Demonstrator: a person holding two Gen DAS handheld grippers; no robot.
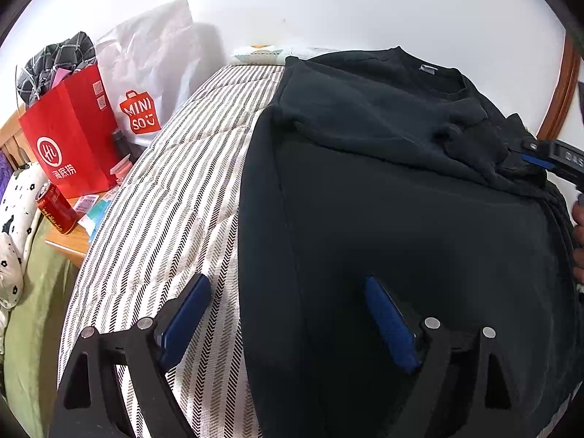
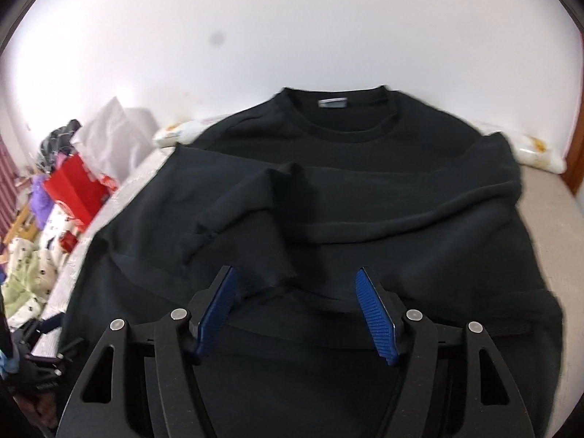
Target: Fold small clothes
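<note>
Black sweatshirt (image 2: 365,189) spread beneath open right hand-held gripper (image 2: 295,284), untouched

Black sweatshirt (image 2: 365,197) flat on striped bed, both sleeves folded across its front

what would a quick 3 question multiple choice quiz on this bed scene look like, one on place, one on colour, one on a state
1. Where does the black sweatshirt lie?
A. on the striped bed cover
B. inside a bag
C. on a chair

2. What colour is the paper bag beside the bed?
A. green
B. red
C. yellow

3. How does the left gripper stand?
A. shut on a sleeve
B. shut and empty
C. open, nothing between its pads

Answers: 1 A, the sweatshirt is spread across the striped cover. 2 B, the bag with the white round logo is red. 3 C, its blue pads stand wide apart, one over the cover and one over the sweatshirt.
</note>
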